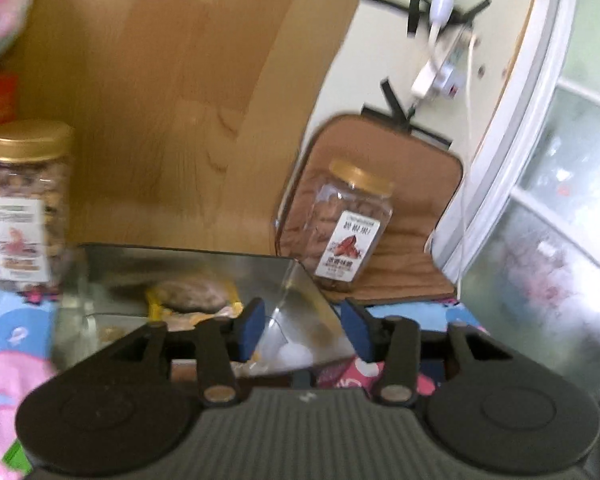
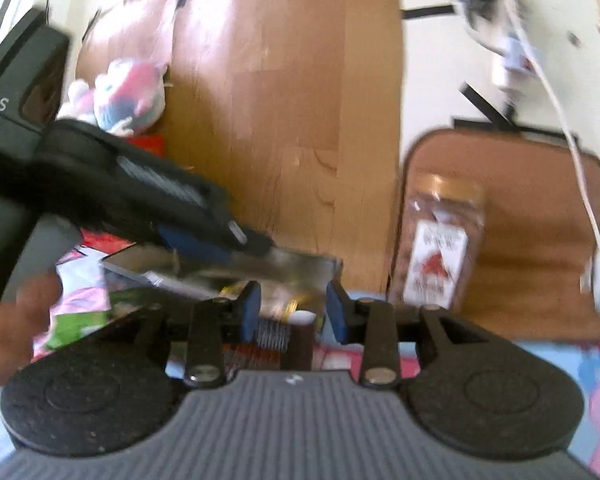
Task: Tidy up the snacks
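Left wrist view: left hand-held gripper (image 1: 304, 330) part-open over clear bin (image 1: 188, 260), gripping nothing; right hand-held gripper (image 2: 294, 312) likewise part-open, empty.

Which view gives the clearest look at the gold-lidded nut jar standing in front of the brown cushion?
The left wrist view. There the nut jar is fairly sharp: gold lid, clear walls and the red-and-white label all show against the brown cushion. The right wrist view shows the same jar whole but smeared by motion blur, its label unreadable.

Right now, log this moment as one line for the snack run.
left gripper: open, empty | right gripper: open, empty | clear bin: snack packets inside | gold-lid jars: two, outside bin
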Demonstrator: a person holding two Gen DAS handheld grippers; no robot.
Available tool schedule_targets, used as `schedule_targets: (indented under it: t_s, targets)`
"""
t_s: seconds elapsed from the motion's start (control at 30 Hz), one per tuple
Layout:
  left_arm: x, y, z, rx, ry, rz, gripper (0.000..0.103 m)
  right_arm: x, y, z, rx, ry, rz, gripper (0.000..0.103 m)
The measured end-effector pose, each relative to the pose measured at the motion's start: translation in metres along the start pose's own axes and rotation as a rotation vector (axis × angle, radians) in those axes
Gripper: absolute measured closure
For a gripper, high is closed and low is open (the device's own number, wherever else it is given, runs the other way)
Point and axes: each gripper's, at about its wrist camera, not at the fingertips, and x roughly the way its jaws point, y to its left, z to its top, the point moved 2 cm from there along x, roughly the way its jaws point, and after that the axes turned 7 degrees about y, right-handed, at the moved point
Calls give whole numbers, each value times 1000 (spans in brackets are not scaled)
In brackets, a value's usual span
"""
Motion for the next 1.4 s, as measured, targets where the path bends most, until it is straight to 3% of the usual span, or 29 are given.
schedule_targets:
  t_s: [0.13,0.23,0.3,0.37,0.53,0.63,0.67,0.77,0.9,1.03,1.17,1.4]
  targets:
    - [-36,15,-30,-40,16,-27,57,-22,-11,-33,128,83,110,62]
    - [-49,22,-57,-55,70,-29,57,-23,-2,-50,140,170,190,49]
    - [-59,25,-75,-57,98,-46,57,-25,7,-56,125,208,201,27]
    - [-70,25,-90,-49,109,-53,57,-22,17,-59,111,252,206,18]
    - [-79,31,-112,-69,141,-38,57,-6,41,-66,32,318,183,16]
    - [-79,36,-121,-101,171,-40,57,-5,51,-65,-57,324,126,32]
    - [-79,36,-124,-98,177,-41,57,-8,52,-66,-46,323,135,44]
    - [-82,33,-131,-87,183,-54,57,-23,48,-70,-17,306,127,56]
    - [-83,27,-136,-65,190,-86,47,-50,48,-80,3,284,209,57]
    - [-85,18,-137,-24,184,-110,43,-76,85,-84,-199,199,335,56]
    - [-90,21,-140,-20,176,-45,43,-64,121,-86,-359,158,330,34]
    - [-96,35,-141,-50,194,-37,43,-72,102,-95,-178,217,343,33]
